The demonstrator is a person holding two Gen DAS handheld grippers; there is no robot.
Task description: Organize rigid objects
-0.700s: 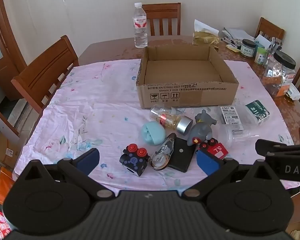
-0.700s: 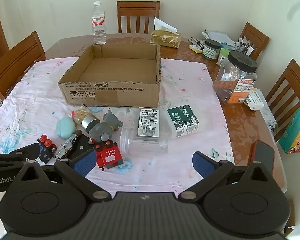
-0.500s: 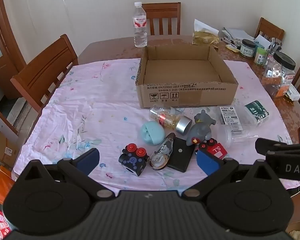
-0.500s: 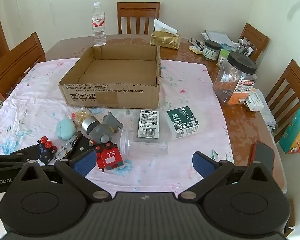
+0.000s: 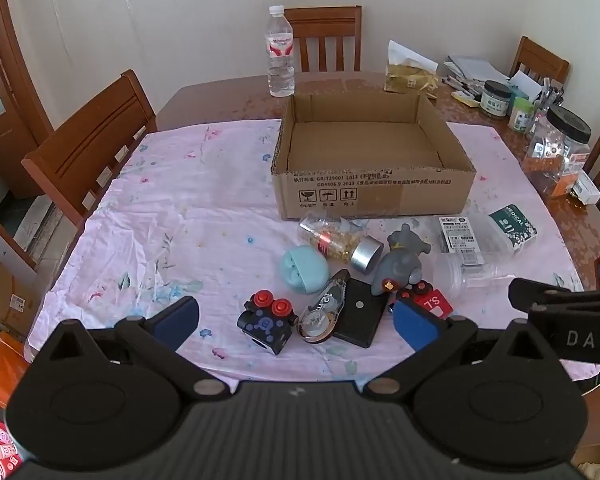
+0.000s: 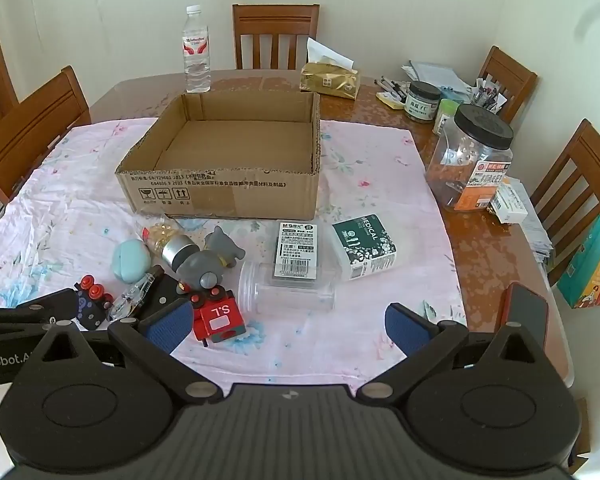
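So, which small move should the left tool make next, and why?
Probably lower the left tool onto the black cube with red buttons. It is open and holds nothing, the cube lies nearest, between its fingers in the left wrist view, with free cloth on its left side. The cardboard box has nothing in it yet, so any item can go first.

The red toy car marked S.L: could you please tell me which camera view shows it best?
The right wrist view: the red toy car lies whole, its label readable. In the left wrist view, the left claw's right finger covers most of the car.
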